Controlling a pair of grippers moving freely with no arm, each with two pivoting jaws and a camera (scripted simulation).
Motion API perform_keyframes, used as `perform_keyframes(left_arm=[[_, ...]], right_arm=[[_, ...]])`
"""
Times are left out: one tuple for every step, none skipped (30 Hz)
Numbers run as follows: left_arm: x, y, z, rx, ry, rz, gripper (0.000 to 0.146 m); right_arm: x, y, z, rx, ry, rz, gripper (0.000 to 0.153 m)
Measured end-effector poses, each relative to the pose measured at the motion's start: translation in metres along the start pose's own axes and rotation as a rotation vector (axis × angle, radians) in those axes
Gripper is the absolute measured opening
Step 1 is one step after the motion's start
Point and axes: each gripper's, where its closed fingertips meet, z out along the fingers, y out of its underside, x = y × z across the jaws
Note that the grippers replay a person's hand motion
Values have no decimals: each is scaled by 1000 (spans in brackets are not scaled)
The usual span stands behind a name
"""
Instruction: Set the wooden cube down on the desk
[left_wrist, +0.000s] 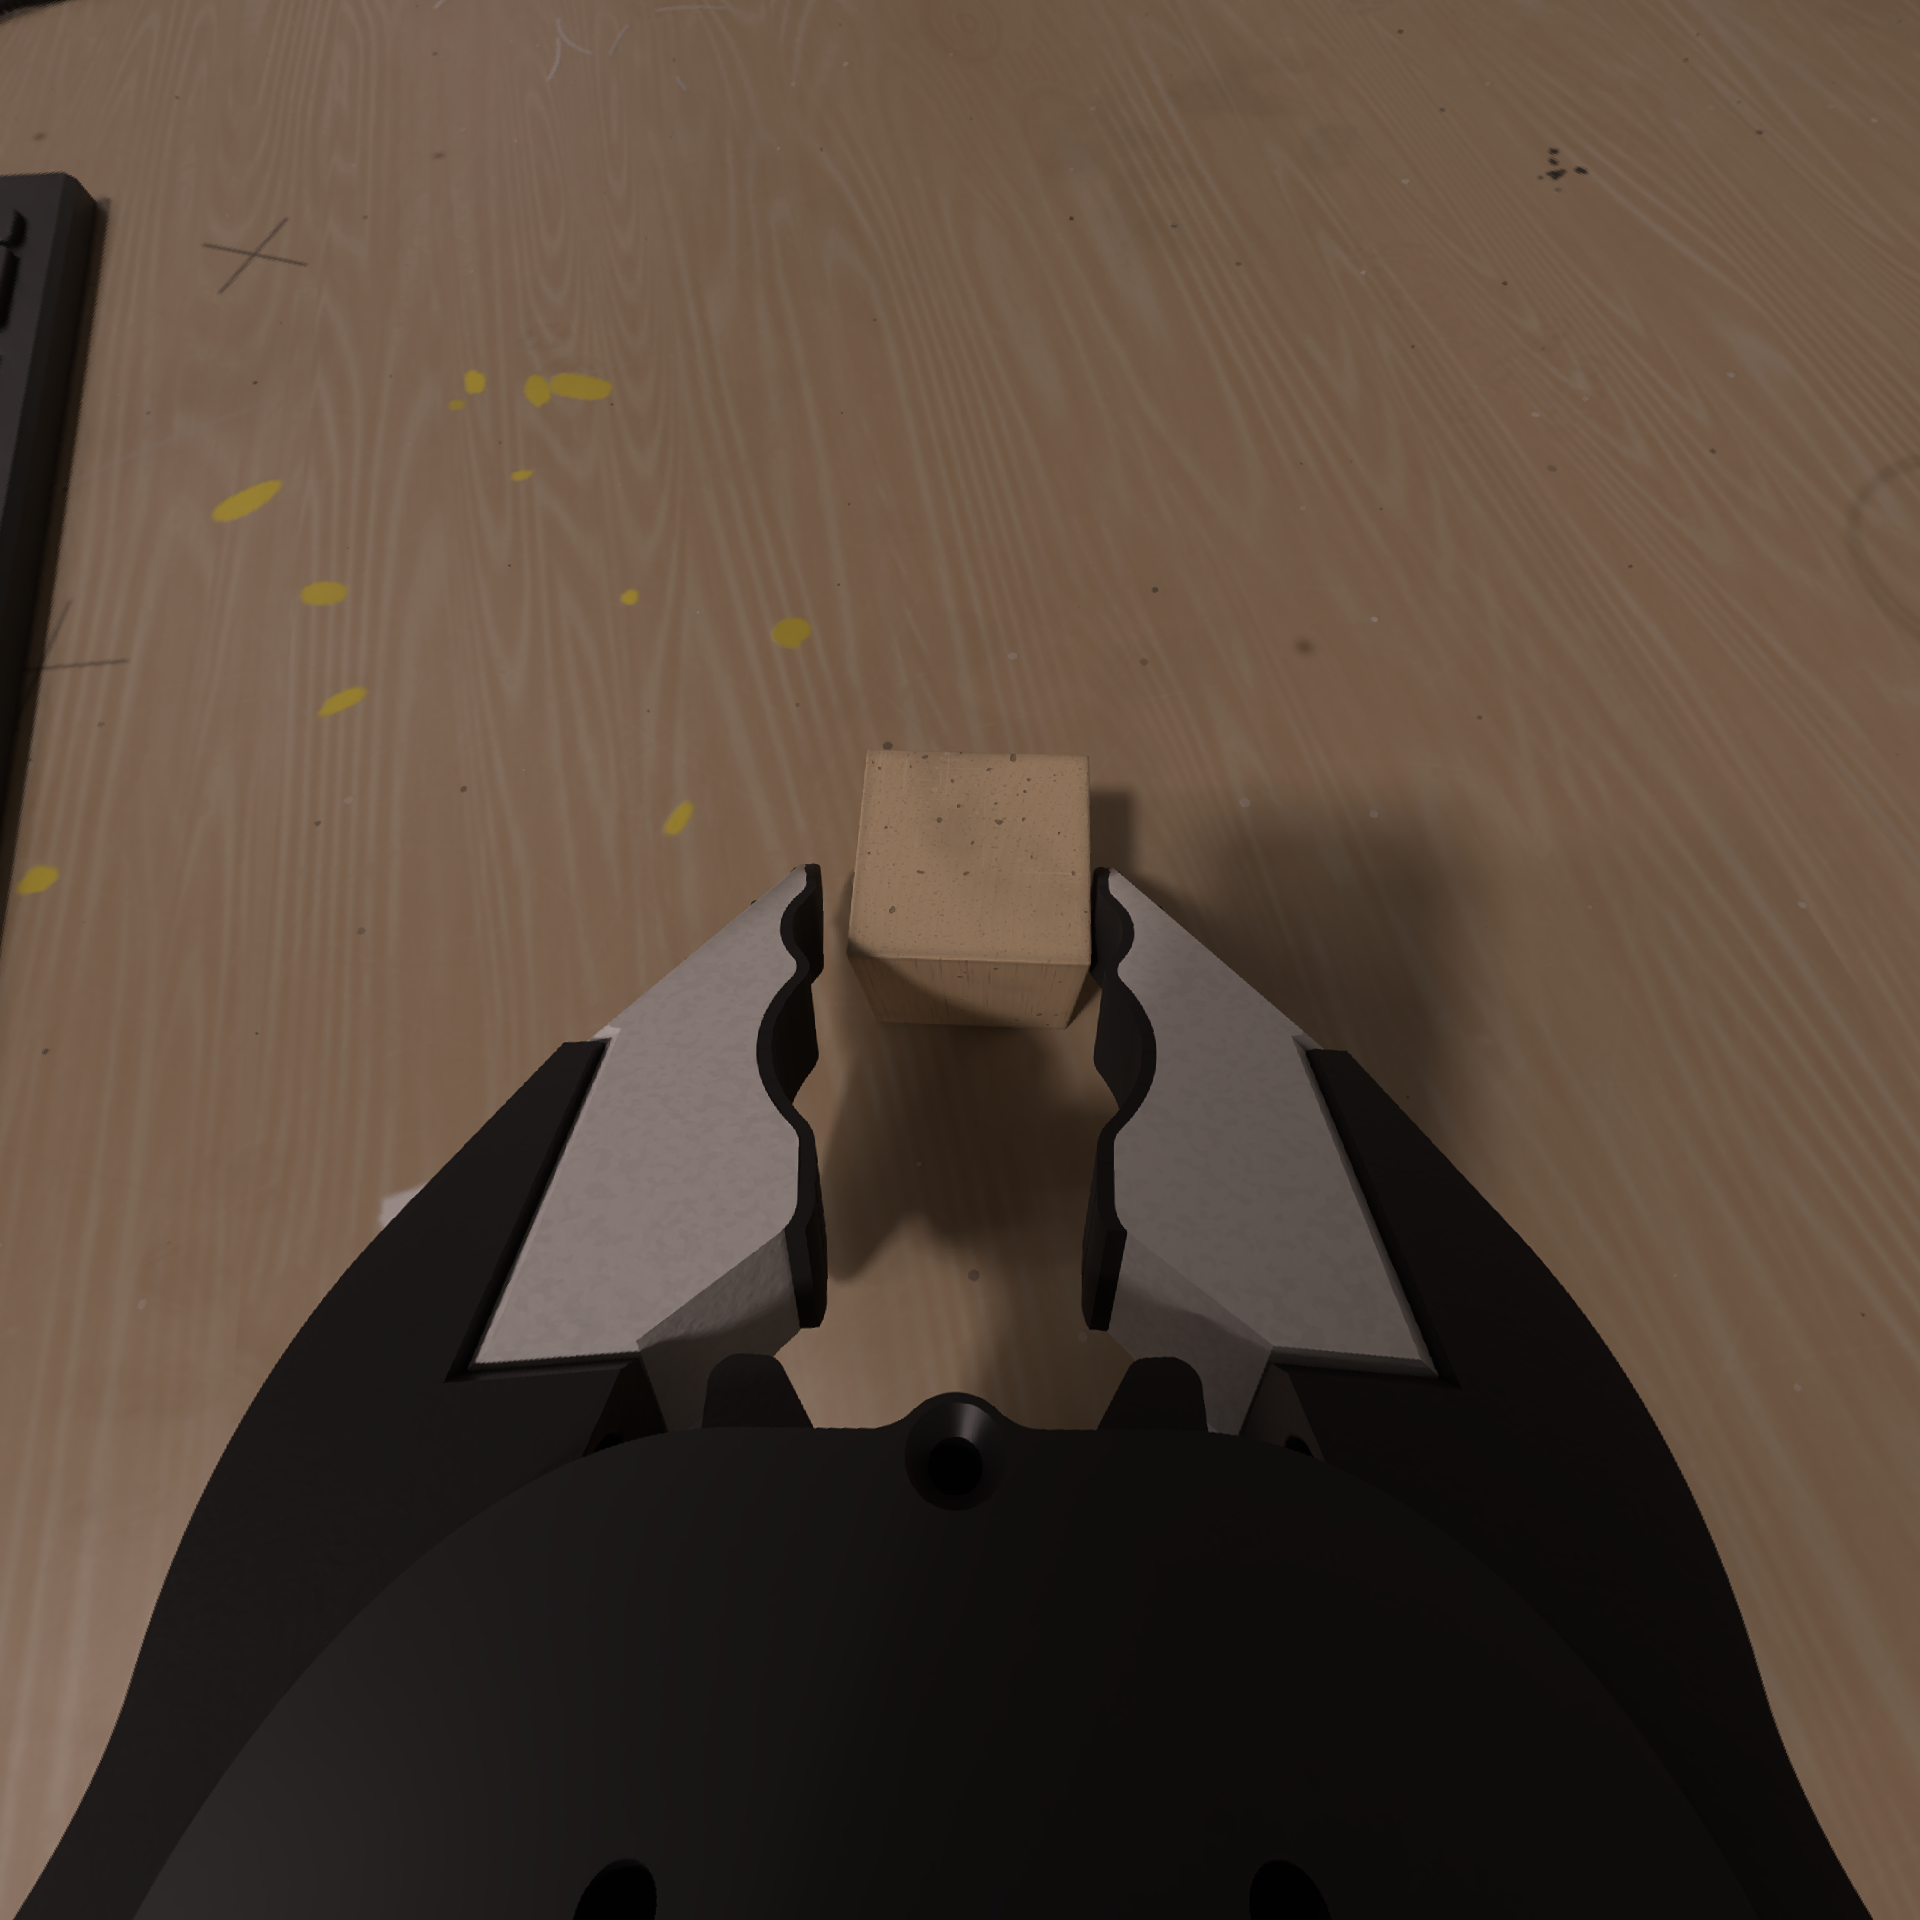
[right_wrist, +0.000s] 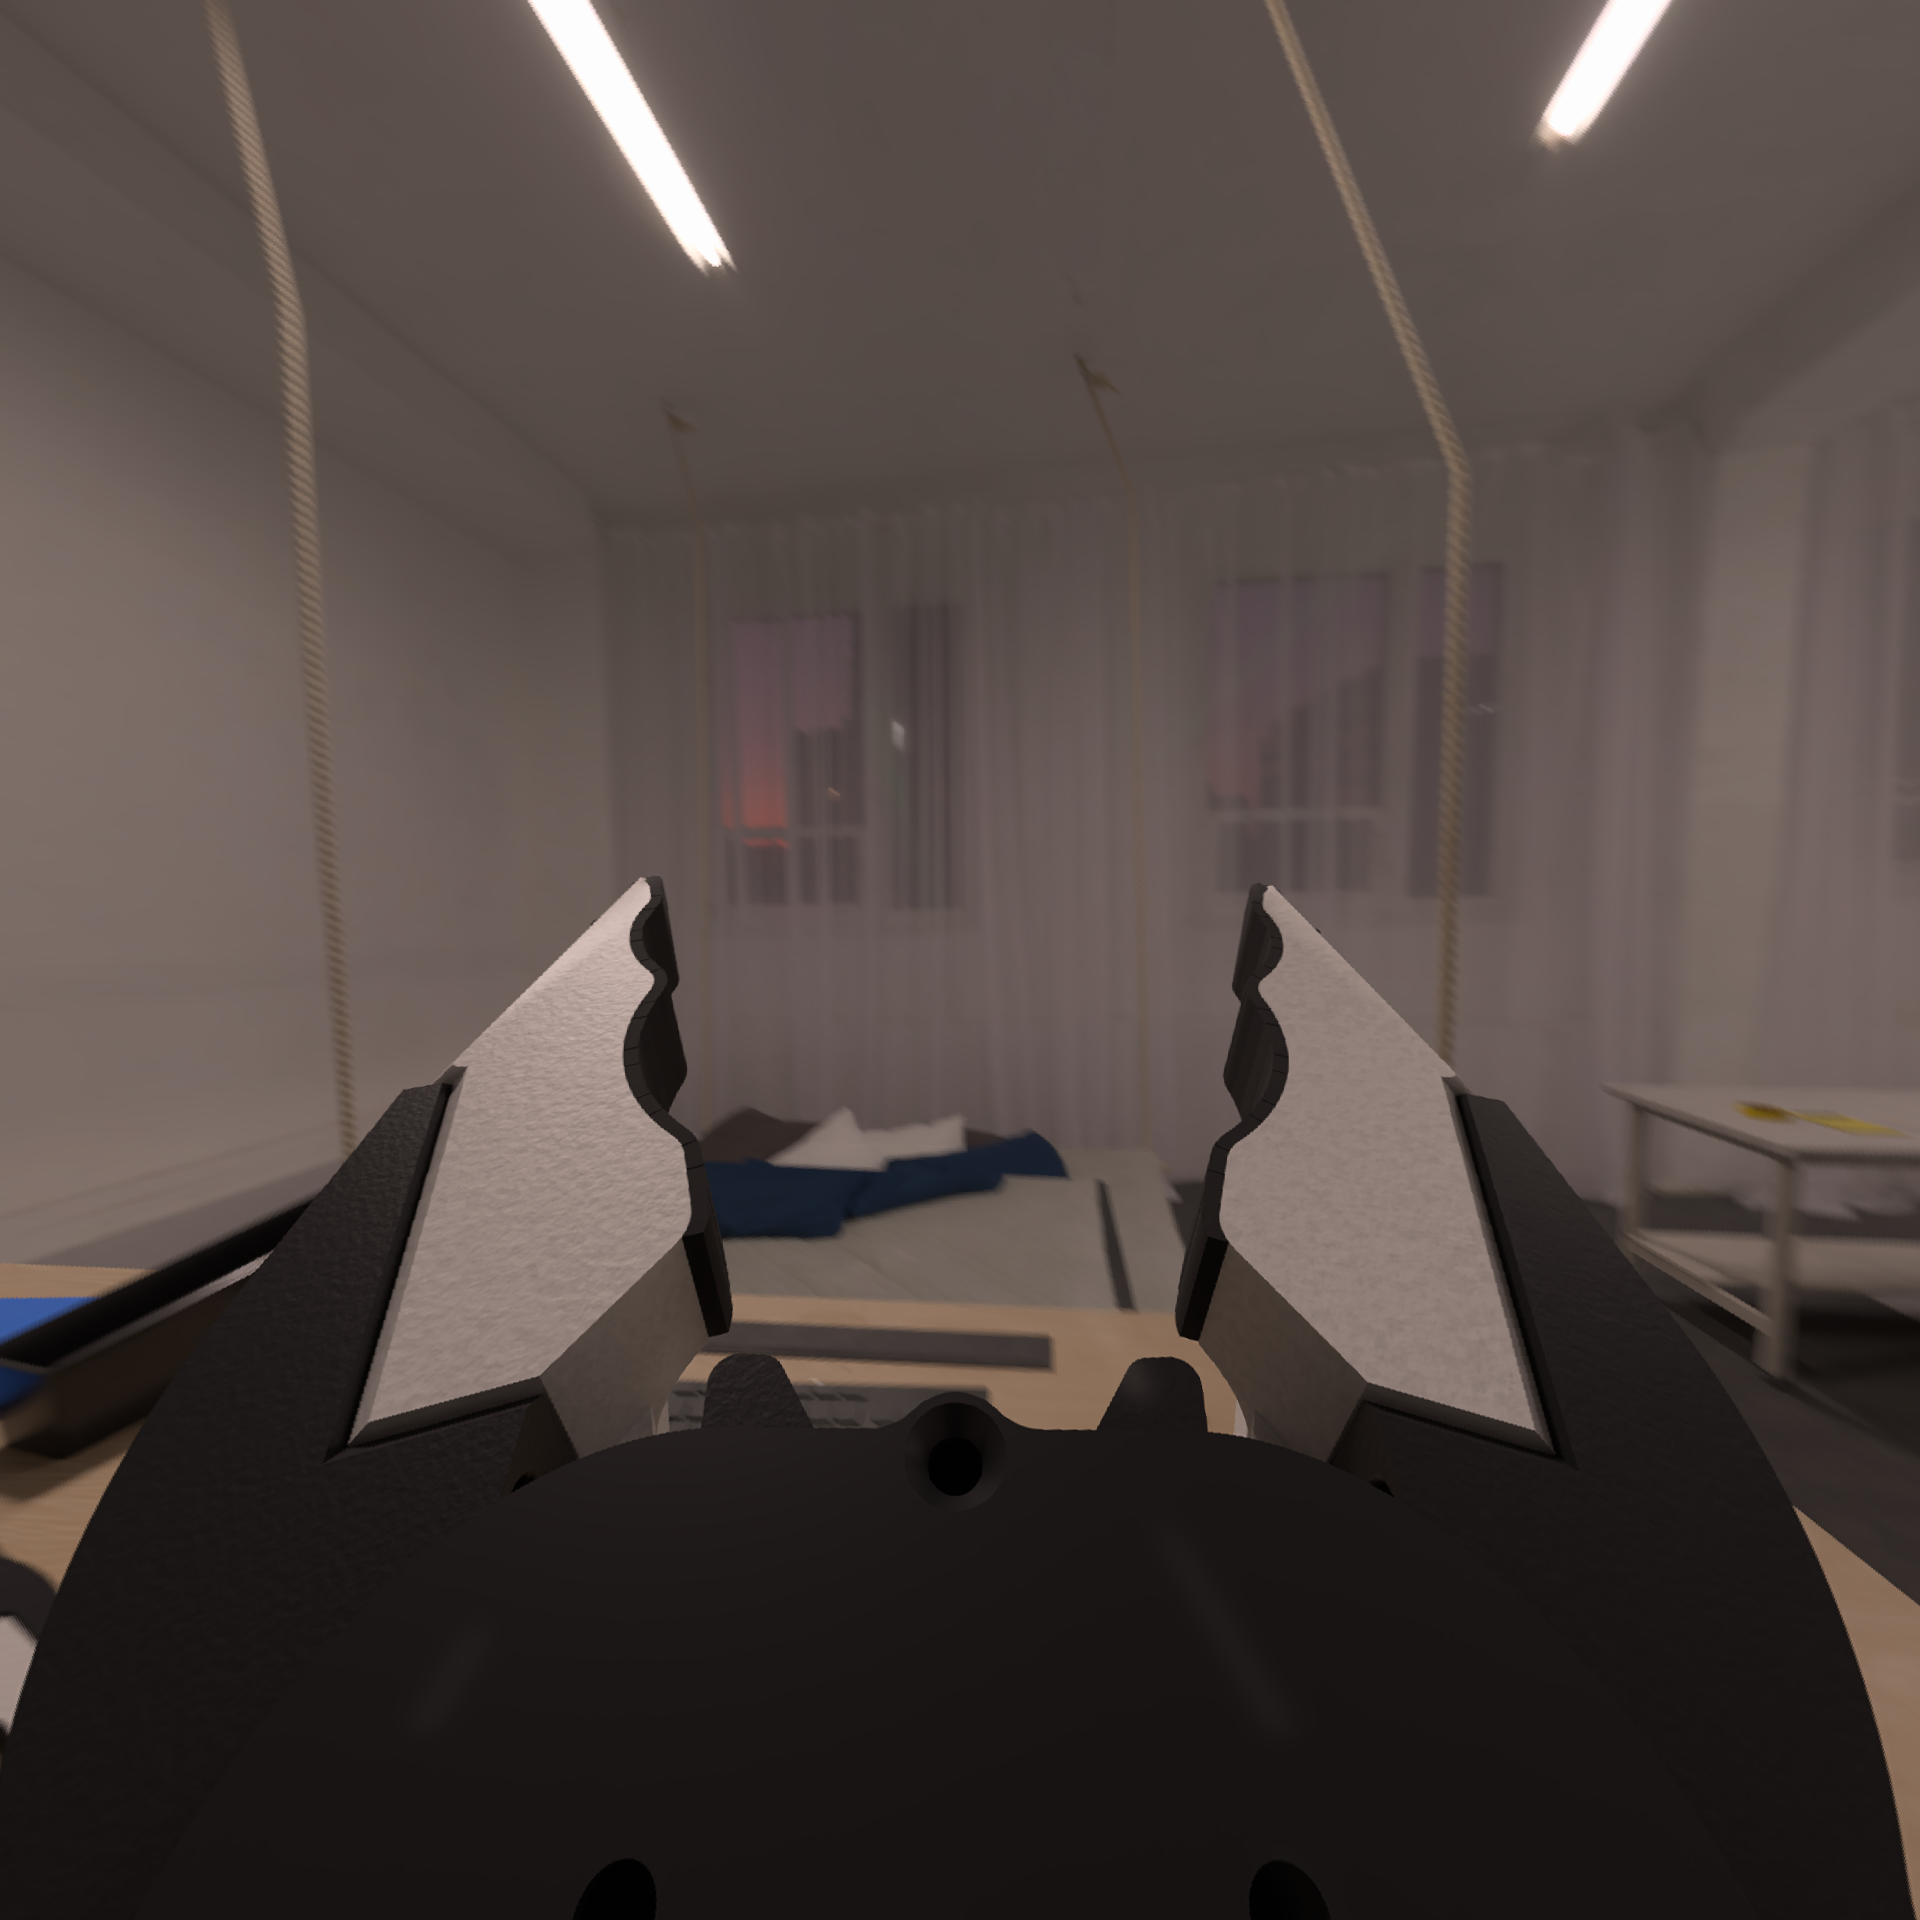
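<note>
The wooden cube (left_wrist: 971, 883) sits flat on the desk (left_wrist: 1247, 468), square-on to the left gripper (left_wrist: 956, 914), no long axis to speak of. That claw's jaws are apart; there's a slim gap on its left side, the right looks like touching, hard to say. The right gripper (right_wrist: 956, 904) is spread wide and empty, above the desk.

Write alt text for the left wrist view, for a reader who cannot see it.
The left claw points down at a wooden cube between its fingertips, with a thin gap visible on the left side. The cube seems to rest on the desk, which is flecked with yellow paint spots.
</note>
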Motion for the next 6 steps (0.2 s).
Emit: perform_keyframes(left_arm=[[0, 0, 0, 0, 0, 0, 52], [0, 0, 0, 0, 0, 0, 52], [0, 0, 0, 0, 0, 0, 52], [0, 0, 0, 0, 0, 0, 52], [0, 0, 0, 0, 0, 0, 52], [0, 0, 0, 0, 0, 0, 52]], right_arm=[[-9, -5, 1, 26, -38, 14, 110], [-17, -8, 2, 42, -71, 6, 113], [-24, -9, 3, 53, -96, -22, 115], [-30, -9, 5, 58, -108, -62, 118], [-34, -7, 7, 52, -113, -102, 121], [-37, -4, 8, 33, -117, -139, 124]])
